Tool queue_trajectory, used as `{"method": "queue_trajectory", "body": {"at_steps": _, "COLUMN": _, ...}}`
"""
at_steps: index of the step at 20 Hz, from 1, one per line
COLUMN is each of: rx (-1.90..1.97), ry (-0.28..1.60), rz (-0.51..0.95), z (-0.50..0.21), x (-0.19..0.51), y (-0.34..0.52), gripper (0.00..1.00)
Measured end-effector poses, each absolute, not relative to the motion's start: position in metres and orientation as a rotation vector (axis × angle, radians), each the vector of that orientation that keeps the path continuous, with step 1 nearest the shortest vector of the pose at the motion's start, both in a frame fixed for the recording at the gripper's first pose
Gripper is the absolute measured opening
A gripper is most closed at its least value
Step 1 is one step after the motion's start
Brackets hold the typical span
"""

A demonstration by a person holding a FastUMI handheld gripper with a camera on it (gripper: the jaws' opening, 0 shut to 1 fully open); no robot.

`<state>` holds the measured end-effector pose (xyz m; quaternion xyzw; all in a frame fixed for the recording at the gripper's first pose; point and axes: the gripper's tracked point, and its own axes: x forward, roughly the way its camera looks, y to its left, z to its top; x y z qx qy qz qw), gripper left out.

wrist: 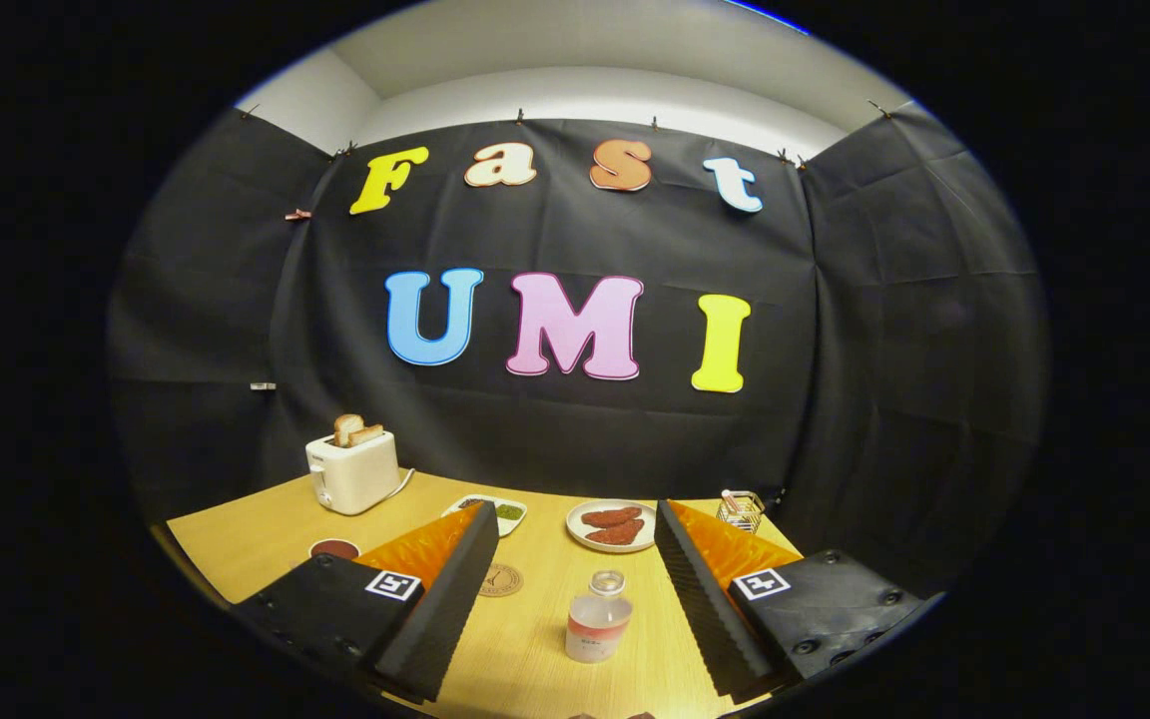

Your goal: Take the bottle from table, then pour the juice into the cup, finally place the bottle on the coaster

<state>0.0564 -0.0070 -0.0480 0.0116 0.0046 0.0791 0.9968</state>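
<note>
As we look along the hand-held gripper (575, 599), its two fingers stand wide apart and grasp nothing, both hanging above the wooden counter (525, 659). Starting at the far left, we see a white toaster (352, 471) with two slices of toast (356, 430) sticking up from its slots. Nearer to us and just left of the left finger sits a small cup (333, 548) with a dark red inside. Beyond the tip of that finger lies a small white dish (507, 512) with something green in it. Just right of the left finger, a round coaster (501, 579) lies flat on the counter. The bottle (598, 616) stands upright between the fingers, touching neither, slightly nearer the right one; it is clear, with pale pink liquid in its lower part. Farther back we see a white plate (611, 527) carrying reddish-brown pieces. At the far right, beyond the right finger, stands a small wire holder (741, 510).
</note>
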Motion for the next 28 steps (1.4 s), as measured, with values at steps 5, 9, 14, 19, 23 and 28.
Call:
{"method": "queue_trajectory", "body": {"at_steps": 5, "rx": 0.043, "ry": 0.037, "rz": 0.131, "z": -0.06, "x": 0.07, "y": -0.014, "gripper": 0.97}}
{"method": "queue_trajectory", "body": {"at_steps": 9, "rx": 0.045, "ry": 0.041, "rz": 0.115, "z": -0.071, "x": 0.079, "y": -0.018, "gripper": 0.97}}
{"method": "queue_trajectory", "body": {"at_steps": 14, "rx": 0.036, "ry": 0.09, "rz": 0.105, "z": -0.099, "x": 0.087, "y": -0.018, "gripper": 0.97}}
{"method": "queue_trajectory", "body": {"at_steps": 19, "rx": 0.019, "ry": 0.107, "rz": 0.097, "z": -0.122, "x": 0.101, "y": -0.021, "gripper": 0.97}}
{"method": "queue_trajectory", "body": {"at_steps": 23, "rx": 0.005, "ry": 0.104, "rz": 0.093, "z": -0.147, "x": 0.117, "y": -0.019, "gripper": 0.97}}
{"method": "queue_trajectory", "body": {"at_steps": 28, "rx": 0.025, "ry": 0.126, "rz": 0.081, "z": -0.181, "x": 0.131, "y": -0.019, "gripper": 0.97}}
